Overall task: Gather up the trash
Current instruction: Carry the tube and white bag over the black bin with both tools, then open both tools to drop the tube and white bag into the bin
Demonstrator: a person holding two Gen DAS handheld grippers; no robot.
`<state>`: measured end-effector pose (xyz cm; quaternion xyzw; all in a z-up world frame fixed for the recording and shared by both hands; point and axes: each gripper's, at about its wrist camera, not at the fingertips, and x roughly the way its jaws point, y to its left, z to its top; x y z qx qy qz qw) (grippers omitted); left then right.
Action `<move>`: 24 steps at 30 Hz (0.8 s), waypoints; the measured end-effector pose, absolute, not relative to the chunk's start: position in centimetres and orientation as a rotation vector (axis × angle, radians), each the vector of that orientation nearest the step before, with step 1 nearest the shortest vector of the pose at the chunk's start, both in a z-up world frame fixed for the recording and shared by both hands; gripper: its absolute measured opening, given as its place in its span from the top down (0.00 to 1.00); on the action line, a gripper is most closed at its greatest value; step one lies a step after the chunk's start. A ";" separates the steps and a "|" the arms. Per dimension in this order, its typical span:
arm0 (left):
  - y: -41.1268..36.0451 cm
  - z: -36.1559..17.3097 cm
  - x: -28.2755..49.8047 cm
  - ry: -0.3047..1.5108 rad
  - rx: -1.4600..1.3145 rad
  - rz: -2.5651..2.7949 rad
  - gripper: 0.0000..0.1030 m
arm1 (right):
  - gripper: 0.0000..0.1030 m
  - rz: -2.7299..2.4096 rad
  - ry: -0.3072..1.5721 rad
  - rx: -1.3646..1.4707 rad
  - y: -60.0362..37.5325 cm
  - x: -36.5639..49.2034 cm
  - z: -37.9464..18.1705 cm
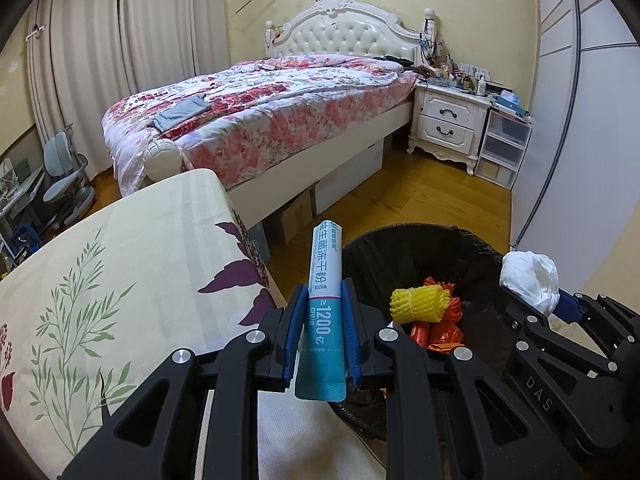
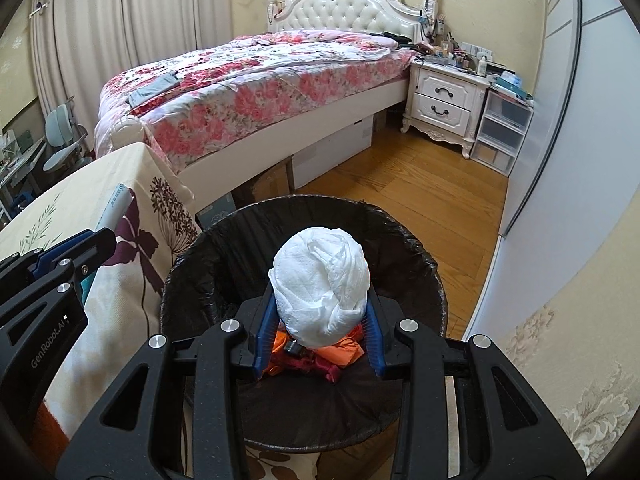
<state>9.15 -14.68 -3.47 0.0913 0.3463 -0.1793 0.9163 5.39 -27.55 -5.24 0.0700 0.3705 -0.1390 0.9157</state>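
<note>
Trash is in both tools: the left tool (image 1: 322,300) grips a teal and white powder sachet (image 1: 325,280) between its blue pads, and the right tool (image 2: 320,308) is clamped on a crumpled white tissue wad (image 2: 320,284). The sachet stands nearly upright and carries Chinese print reading "益生菌冻干粉" and, lower down, "1200亿" with "CFU". The left tool's body is marked "GenRobot.AI" in the right wrist view; the right tool's shows "DAS" in the left wrist view. The left tool sits at the edge of the cloth-covered counter (image 1: 120,280), just beside the black-lined trash bin (image 2: 424,256). The right tool holds the wad over the bin's opening. Inside the bin lie a yellow foam net (image 1: 418,304) and orange wrappers (image 1: 444,334).
</note>
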 end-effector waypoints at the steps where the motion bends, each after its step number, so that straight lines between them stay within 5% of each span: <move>1: -14.8 -3.5 9.2 0.715 0.191 -0.369 0.80 | 0.65 -0.290 0.764 0.148 -27.8 5.5 -5.4; 13: -16.2 -4.1 9.9 0.737 0.202 -0.377 0.78 | 0.64 -0.308 0.780 0.165 -28.8 6.1 -6.3; 24: -16.0 -3.8 10.0 0.712 0.195 -0.357 0.33 | 0.56 -0.332 0.774 0.166 -29.2 6.0 -6.6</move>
